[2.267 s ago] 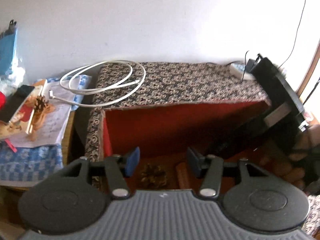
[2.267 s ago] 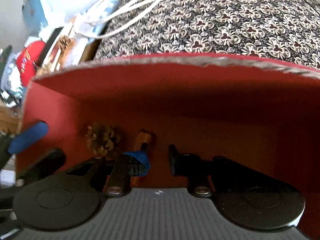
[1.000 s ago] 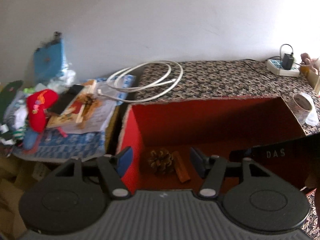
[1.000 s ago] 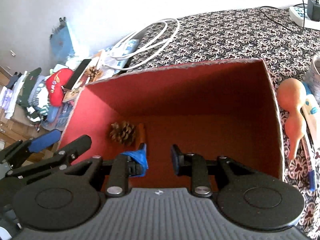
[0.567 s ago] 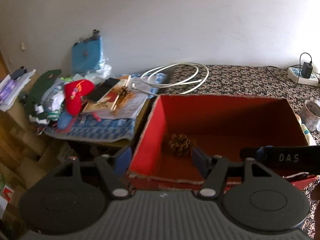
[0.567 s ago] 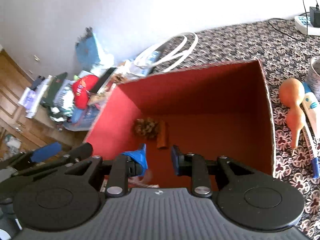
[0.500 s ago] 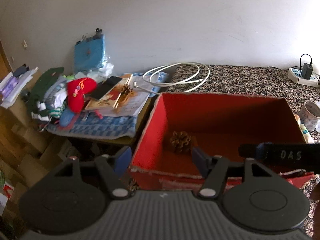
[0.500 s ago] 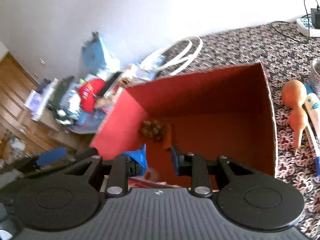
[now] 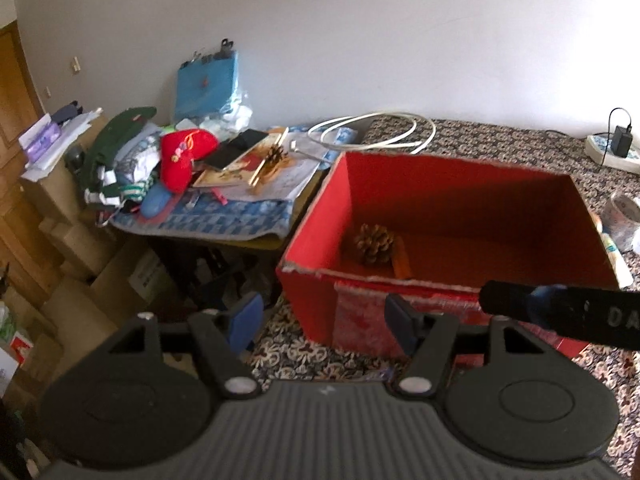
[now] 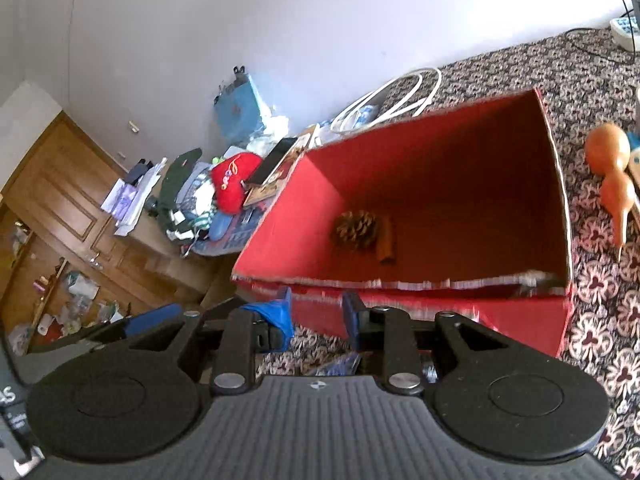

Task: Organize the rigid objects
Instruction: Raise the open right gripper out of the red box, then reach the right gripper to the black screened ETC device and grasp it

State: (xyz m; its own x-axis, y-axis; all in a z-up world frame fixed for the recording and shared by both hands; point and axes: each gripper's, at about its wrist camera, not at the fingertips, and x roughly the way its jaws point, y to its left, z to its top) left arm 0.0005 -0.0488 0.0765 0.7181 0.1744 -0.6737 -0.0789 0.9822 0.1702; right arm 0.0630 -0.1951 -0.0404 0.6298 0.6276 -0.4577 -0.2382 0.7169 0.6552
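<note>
A pine cone lies on the floor of the open red box, near its left wall. Touching the cone's right side is a short brown piece, perhaps a stick of wood; the picture is too soft to say more. Its long axis runs from the box's front rim toward the back wall, tilted a little off that line.

The box stands on a dark flower-patterned cloth. To its right on the cloth lies an orange gourd, bulb end away from the camera and thin neck pointing toward it. A coiled white cable lies behind the box.

The left gripper hangs in front of the box, jaws wide apart with nothing between them. The right gripper is nearly closed, a narrow gap left between its pads, and it grips nothing.
</note>
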